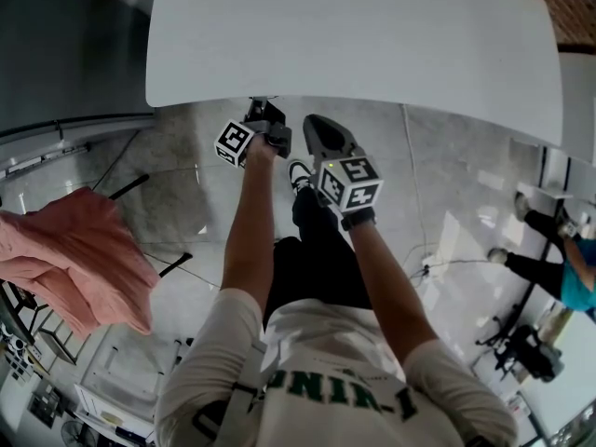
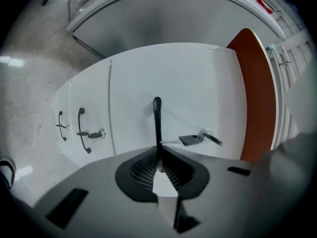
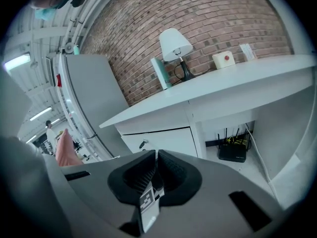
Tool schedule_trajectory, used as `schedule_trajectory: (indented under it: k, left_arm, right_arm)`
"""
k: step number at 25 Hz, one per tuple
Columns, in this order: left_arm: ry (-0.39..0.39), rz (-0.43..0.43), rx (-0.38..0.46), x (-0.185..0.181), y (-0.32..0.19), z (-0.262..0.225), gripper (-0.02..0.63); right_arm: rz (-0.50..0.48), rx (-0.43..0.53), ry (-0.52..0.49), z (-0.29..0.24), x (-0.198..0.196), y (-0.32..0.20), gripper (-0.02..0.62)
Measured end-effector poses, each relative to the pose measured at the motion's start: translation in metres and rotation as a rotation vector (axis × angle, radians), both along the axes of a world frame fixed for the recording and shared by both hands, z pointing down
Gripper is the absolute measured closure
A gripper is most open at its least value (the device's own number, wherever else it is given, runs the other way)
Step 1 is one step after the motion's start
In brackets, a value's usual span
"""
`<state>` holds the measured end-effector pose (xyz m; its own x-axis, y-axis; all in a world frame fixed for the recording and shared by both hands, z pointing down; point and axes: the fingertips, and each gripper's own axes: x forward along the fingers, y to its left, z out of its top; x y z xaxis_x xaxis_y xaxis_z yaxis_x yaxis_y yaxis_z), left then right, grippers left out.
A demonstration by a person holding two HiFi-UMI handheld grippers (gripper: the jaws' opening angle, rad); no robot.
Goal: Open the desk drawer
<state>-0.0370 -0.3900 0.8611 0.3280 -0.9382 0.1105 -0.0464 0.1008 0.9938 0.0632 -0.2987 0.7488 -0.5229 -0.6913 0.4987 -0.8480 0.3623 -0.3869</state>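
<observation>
Left gripper: pinching black handle
Right gripper: pressed together, empty
Advice: pull straight out, level, grip kept firm

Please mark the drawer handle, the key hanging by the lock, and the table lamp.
drawer handle (image 2: 157, 117): left gripper view, middle of the black bar.
hanging key (image 2: 188, 140): left gripper view, its dark head.
table lamp (image 3: 175, 42): right gripper view, the white shade.
</observation>
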Motion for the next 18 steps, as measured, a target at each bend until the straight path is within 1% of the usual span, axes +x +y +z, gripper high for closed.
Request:
schedule_trajectory:
  k: [3, 7, 9, 12, 16, 18]
  left_arm:
    - [0.018, -0.038, -0.002, -0.004, -0.002, -0.001, 0.586]
    - [0.039, -0.028, -0.017, 0.003, 0.005, -0.002, 0.588]
    - [0.041, -0.035, -0.019, -0.001, 0.002, -0.004, 0.588]
    - [0.049, -0.054, -0.044, -0.003, 0.005, 0.001, 0.589]
    - [0.059, -0.051, -0.057, -0.005, 0.016, 0.001, 0.589]
    - [0.072, -0.065, -0.059, -0.006, 0.021, 0.002, 0.589]
  right_arm:
    - [-0.004, 0.002, -0.021, -0.001, -0.002, -0.003, 0.594]
    - [-0.012, 0.008, -0.057, -0.004, -0.002, 0.004, 0.594]
    - [-0.004, 0.008, -0.065, -0.003, -0.007, 0.002, 0.594]
    - [-0.004, -0.003, -0.060, -0.001, -0.010, 0.005, 0.594]
    - [0.031, -0.007, -0.056, -0.004, -0.007, 0.010, 0.594]
    - [0.047, -0.006, -0.066, -0.005, -0.006, 0.010, 0.594]
